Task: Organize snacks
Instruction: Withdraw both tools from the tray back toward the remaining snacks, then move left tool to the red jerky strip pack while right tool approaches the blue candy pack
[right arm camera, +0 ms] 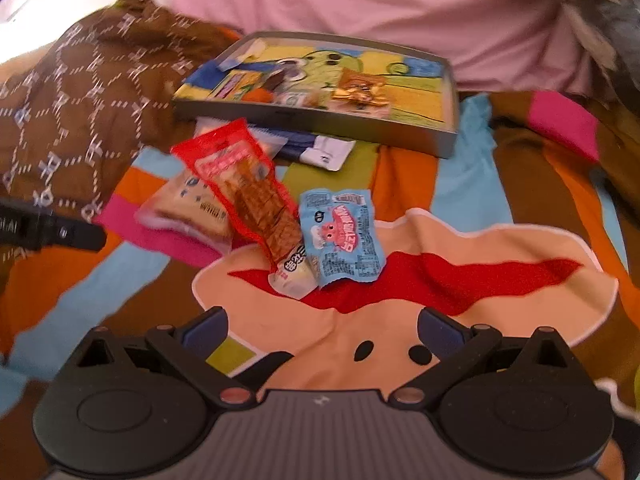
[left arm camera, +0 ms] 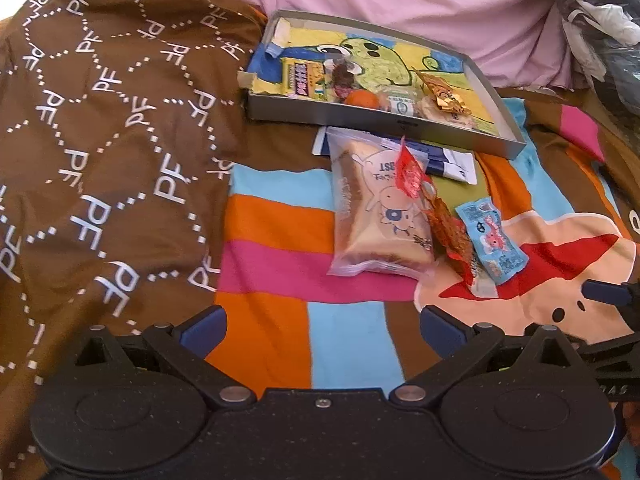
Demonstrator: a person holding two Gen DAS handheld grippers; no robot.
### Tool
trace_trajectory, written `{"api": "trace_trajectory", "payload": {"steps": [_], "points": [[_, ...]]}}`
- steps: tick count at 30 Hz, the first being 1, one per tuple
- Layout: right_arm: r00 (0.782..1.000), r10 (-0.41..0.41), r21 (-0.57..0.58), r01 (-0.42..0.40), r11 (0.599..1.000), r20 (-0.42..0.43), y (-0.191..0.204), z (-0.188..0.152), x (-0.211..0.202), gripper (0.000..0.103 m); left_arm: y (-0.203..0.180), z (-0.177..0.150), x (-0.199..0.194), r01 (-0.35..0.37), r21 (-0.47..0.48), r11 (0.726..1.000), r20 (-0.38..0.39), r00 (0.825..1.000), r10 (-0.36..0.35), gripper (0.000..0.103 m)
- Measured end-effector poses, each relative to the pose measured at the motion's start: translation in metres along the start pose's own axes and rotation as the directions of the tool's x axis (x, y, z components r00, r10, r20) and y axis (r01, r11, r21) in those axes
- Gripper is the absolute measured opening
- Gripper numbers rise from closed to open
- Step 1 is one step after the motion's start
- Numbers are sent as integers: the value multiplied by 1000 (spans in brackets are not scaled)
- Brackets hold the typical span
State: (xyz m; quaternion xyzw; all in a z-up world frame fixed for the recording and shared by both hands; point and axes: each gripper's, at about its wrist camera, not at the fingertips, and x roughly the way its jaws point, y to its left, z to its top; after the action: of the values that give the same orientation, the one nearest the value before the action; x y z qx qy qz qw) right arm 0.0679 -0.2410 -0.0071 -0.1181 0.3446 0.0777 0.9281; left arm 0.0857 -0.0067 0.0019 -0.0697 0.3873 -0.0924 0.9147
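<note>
A shallow grey box [left arm camera: 460, 136] [right arm camera: 451, 80] with a cartoon picture inside lies at the back and holds several small snacks, among them a yellow packet [left arm camera: 300, 78] and a gold wrapper [left arm camera: 444, 96] [right arm camera: 360, 90]. In front of it on the bed lie a clear bread packet [left arm camera: 376, 216] [right arm camera: 188, 204], a red snack packet [left arm camera: 436, 216] [right arm camera: 244, 188], a light blue packet [left arm camera: 490, 240] [right arm camera: 342, 234] and a blue-white packet [left arm camera: 448, 162] [right arm camera: 320, 150]. My left gripper [left arm camera: 320, 328] and right gripper [right arm camera: 322, 326] are both open and empty, short of the snacks.
The snacks rest on a colourful striped cartoon blanket [left arm camera: 280, 272] [right arm camera: 460, 272]. A brown patterned cloth [left arm camera: 100, 140] [right arm camera: 80, 92] is heaped on the left. Pink bedding [left arm camera: 400, 0] [right arm camera: 360, 0] rises behind the box. Crumpled dark bags [left arm camera: 600, 20] lie at the far right.
</note>
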Motion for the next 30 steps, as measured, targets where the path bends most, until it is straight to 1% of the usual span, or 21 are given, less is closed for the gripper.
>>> {"api": "trace_trajectory", "payload": {"steps": [3, 7, 9, 12, 15, 17, 20, 22, 26, 28, 30], "points": [[1000, 4, -54, -4, 999, 4, -1, 1, 3, 103, -5, 2, 5, 20, -1, 1000, 0, 1000, -20, 102], [1000, 20, -73, -20, 997, 2, -10, 11, 11, 103, -13, 6, 10, 48, 7, 999, 6, 999, -48, 102], [999, 32, -97, -34, 995, -22, -16, 17, 20, 103, -17, 7, 12, 78, 4, 997, 5, 997, -78, 102], [998, 18, -123, -26, 992, -62, -25, 23, 36, 103, -26, 6, 16, 115, -16, 993, -14, 993, -115, 102], [992, 69, -101, -80, 992, -106, -37, 30, 50, 102, -33, 6, 21, 140, -39, 989, -30, 990, -141, 102], [990, 90, -105, -102, 989, -108, -40, 34, 56, 101, -37, 7, 24, 151, -54, 987, -30, 988, -153, 102], [990, 104, -153, -118, 981, -93, -38, 39, 63, 96, -40, 14, 26, 167, -85, 982, -8, 986, -169, 102], [990, 109, -188, -124, 974, -86, -36, 42, 69, 95, -42, 19, 26, 177, -96, 980, 17, 984, -176, 102], [988, 122, -214, -140, 967, -96, -32, 45, 83, 92, -47, 27, 27, 195, -81, 977, 55, 980, -191, 102], [986, 132, -226, -152, 962, -99, -30, 45, 88, 88, -49, 27, 28, 206, -72, 976, 60, 977, -202, 102], [986, 133, -233, -153, 960, -101, -29, 45, 93, 88, -51, 26, 29, 219, -70, 973, 55, 975, -215, 102]]}}
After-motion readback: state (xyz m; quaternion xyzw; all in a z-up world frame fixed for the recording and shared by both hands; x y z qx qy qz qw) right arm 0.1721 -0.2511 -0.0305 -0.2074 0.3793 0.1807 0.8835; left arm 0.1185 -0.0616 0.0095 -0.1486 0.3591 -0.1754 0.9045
